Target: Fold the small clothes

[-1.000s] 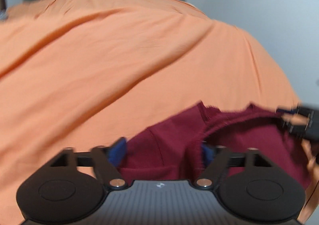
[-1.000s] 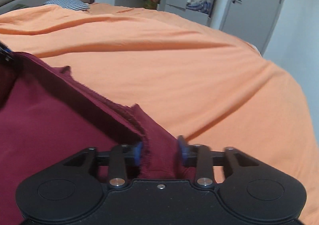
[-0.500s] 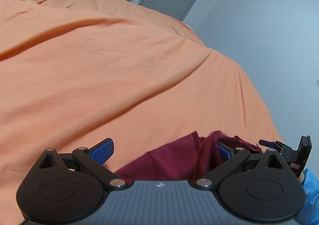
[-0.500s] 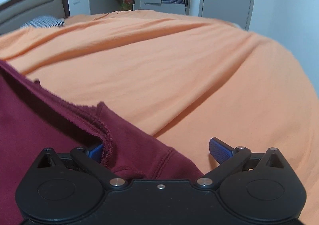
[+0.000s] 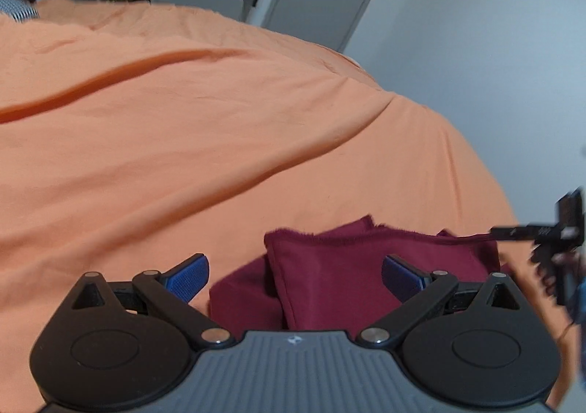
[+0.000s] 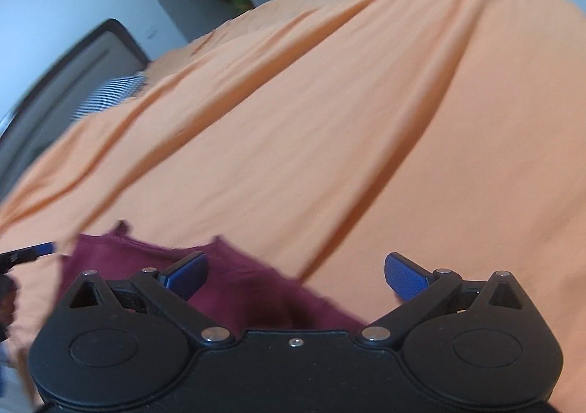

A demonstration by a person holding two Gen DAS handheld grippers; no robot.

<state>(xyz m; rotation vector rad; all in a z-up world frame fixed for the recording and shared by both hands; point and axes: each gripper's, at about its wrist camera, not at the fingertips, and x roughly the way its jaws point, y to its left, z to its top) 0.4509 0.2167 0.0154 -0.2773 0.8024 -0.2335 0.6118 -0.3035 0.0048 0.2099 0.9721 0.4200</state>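
- While both my claws stand spread with nothing between their blue pads, the maroon garment lies folded on the orange bedsheet, close to the sheet's near edge.
- From the left gripper the garment sits dead ahead, its thick folded bulk right between the parted fingers and just past the tips; neither pad seems to touch cloth.
- From the right gripper the garment lies ahead and off to the left, passing under the left pad, while the right pad hangs over bare bedsheet.
- I judge the garment's long axis to run across the line between my two grippers, so the next fold would take it end over end along that line; the left claw is better centred on it.
- My left view shows the layered fold edge and a frayed top hem, plus the right gripper's tip near the garment's far corner.
- My right view shows only a thin, blurred slab of cloth; I can't tell the layers from there, though the left gripper's tip shows at the garment's other end.
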